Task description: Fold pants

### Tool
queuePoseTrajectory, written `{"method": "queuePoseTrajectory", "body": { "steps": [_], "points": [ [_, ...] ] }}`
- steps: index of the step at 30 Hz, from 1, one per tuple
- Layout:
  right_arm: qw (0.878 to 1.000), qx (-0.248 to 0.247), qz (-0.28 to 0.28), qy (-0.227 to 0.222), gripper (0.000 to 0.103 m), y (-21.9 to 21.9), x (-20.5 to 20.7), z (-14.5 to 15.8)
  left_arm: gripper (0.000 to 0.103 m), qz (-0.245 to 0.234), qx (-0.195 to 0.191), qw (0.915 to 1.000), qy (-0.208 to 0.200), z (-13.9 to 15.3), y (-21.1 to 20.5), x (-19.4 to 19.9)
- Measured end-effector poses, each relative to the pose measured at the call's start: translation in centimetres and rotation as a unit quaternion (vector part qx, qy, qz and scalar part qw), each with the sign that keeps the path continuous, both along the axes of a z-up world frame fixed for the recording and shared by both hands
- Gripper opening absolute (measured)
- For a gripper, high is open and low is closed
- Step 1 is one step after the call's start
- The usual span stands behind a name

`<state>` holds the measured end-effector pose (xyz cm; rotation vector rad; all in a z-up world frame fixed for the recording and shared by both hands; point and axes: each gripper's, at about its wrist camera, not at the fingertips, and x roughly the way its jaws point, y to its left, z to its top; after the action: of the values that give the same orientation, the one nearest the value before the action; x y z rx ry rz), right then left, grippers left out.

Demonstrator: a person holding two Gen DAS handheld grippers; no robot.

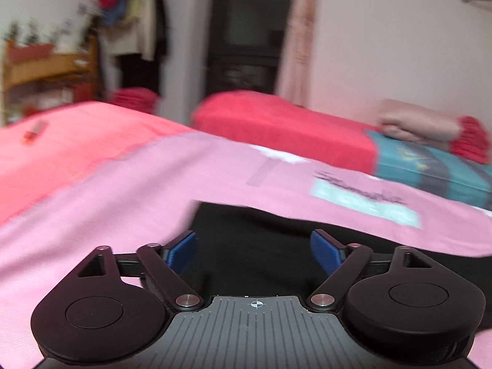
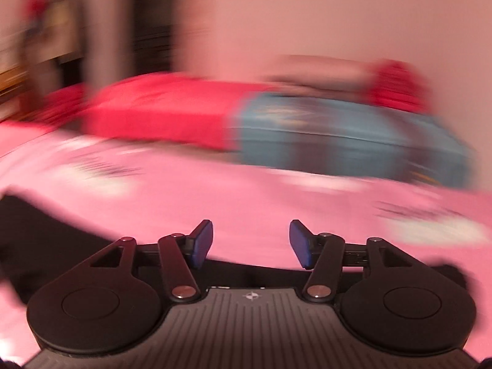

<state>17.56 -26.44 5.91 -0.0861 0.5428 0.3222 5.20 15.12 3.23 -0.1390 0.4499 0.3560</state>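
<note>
Both jaws stand wide and empty: left hand-held gripper (image 1: 253, 247) over the black pants (image 1: 261, 240), right hand-held gripper (image 2: 251, 243) over the pink bedsheet (image 2: 246, 190). I would slow down, I think, and pinch one pants edge cleanly.

You had open pink bedsheet (image 1: 92, 203) ahead and toward the bed's left edge, bare but for a small red object (image 1: 34, 132). The flat black pants (image 1: 261, 255) lay low under the left gripper. A red-and-teal covered block (image 1: 338, 141) blocked the far edge.
</note>
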Motion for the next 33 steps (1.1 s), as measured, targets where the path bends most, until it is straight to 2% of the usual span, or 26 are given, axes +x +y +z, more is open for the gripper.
{"method": "queuePoseTrajectory", "body": {
  "steps": [2, 4, 8, 10, 13, 14, 15, 16, 17, 19, 21, 22, 23, 24, 26, 27, 30, 32, 33],
  "points": [
    [0.996, -0.008, 0.093, 0.007, 0.063, 6.9, 0.6, 0.0, 0.103, 0.041, 0.018, 0.999, 0.003, 0.8, 1.1, -0.7],
    [0.985, -0.023, 0.171, 0.012, 0.063, 13.8, 1.1, -0.4, 0.103, 0.057, 0.025, 0.998, 0.0, 1.2, 2.1, -1.6],
    [0.957, -0.068, 0.281, -0.008, 0.063, 26.2, 1.4, -1.0, 0.103, 0.074, -0.003, 0.9972, 0.006, 0.5, 4.4, -3.0],
    [0.946, -0.079, 0.314, -0.015, 0.063, 30.9, 2.0, -1.5, 0.103, 0.087, -0.021, 0.9958, 0.019, -0.1, 5.5, -2.9],
    [0.939, -0.097, 0.329, -0.019, 0.061, 36.7, 2.6, -2.4, 0.103, 0.088, -0.043, 0.9949, 0.024, -0.2, 6.4, -3.0],
    [0.938, -0.101, 0.332, -0.015, 0.058, 38.2, 3.0, -3.0, 0.103, 0.086, -0.045, 0.995, 0.022, -0.2, 6.2, -3.3],
    [0.936, -0.106, 0.336, -0.008, 0.049, 39.5, 3.3, -3.8, 0.103, 0.085, -0.044, 0.9951, 0.021, -0.2, 6.2, -3.4],
    [0.935, -0.114, 0.336, -0.001, 0.036, 40.3, 3.7, -4.6, 0.103, 0.086, -0.043, 0.9951, 0.02, -0.2, 6.2, -3.5],
    [0.934, -0.125, 0.334, 0.01, 0.007, 40.8, 3.8, -5.5, 0.103, 0.087, -0.044, 0.9951, 0.019, -0.1, 6.1, -3.7],
    [0.93, -0.117, 0.348, -0.007, 0.007, 40.2, 2.3, -5.0, 0.103, 0.086, -0.052, 0.9948, 0.017, -0.2, 6.3, -3.6],
    [0.915, -0.04, 0.403, 0.0, 0.006, 38.4, 1.0, -2.5, 0.103, 0.079, -0.067, 0.9944, 0.017, -0.3, 6.6, -3.5],
    [0.912, -0.019, 0.41, -0.004, 0.006, 37.8, 0.8, -1.6, 0.103, 0.075, -0.075, 0.9943, 0.018, -0.4, 6.7, -3.4],
    [0.915, -0.014, 0.404, -0.001, 0.006, 37.7, 1.2, -1.4, 0.103, 0.071, -0.078, 0.9942, 0.019, -0.5, 6.7, -3.4],
    [0.919, -0.031, 0.393, 0.012, 0.006, 38.1, 2.0, -1.9, 0.103, 0.07, -0.078, 0.9943, 0.021, -0.6, 6.7, -3.4],
    [0.927, -0.1, 0.361, 0.019, 0.006, 39.3, 3.3, -4.2, 0.103, 0.077, -0.072, 0.9941, 0.024, -0.7, 6.7, -3.3],
    [0.931, -0.109, 0.348, 0.018, 0.006, 39.4, 3.8, -4.9, 0.103, 0.078, -0.073, 0.994, 0.027, -0.7, 6.7, -3.1],
    [0.945, -0.035, 0.32, 0.058, 0.006, 38.6, 5.3, -4.8, 0.103, 0.071, -0.078, 0.9936, 0.04, -1.1, 6.7, -2.6],
    [0.949, -0.024, 0.307, 0.072, 0.008, 38.0, 5.8, -5.9, 0.103, 0.073, -0.071, 0.9935, 0.051, -1.3, 6.6, -2.2],
    [0.948, -0.03, 0.31, 0.059, 0.008, 38.1, 5.6, -6.1, 0.103, 0.075, -0.067, 0.9934, 0.055, -1.4, 6.5, -2.1]
  ]
}}
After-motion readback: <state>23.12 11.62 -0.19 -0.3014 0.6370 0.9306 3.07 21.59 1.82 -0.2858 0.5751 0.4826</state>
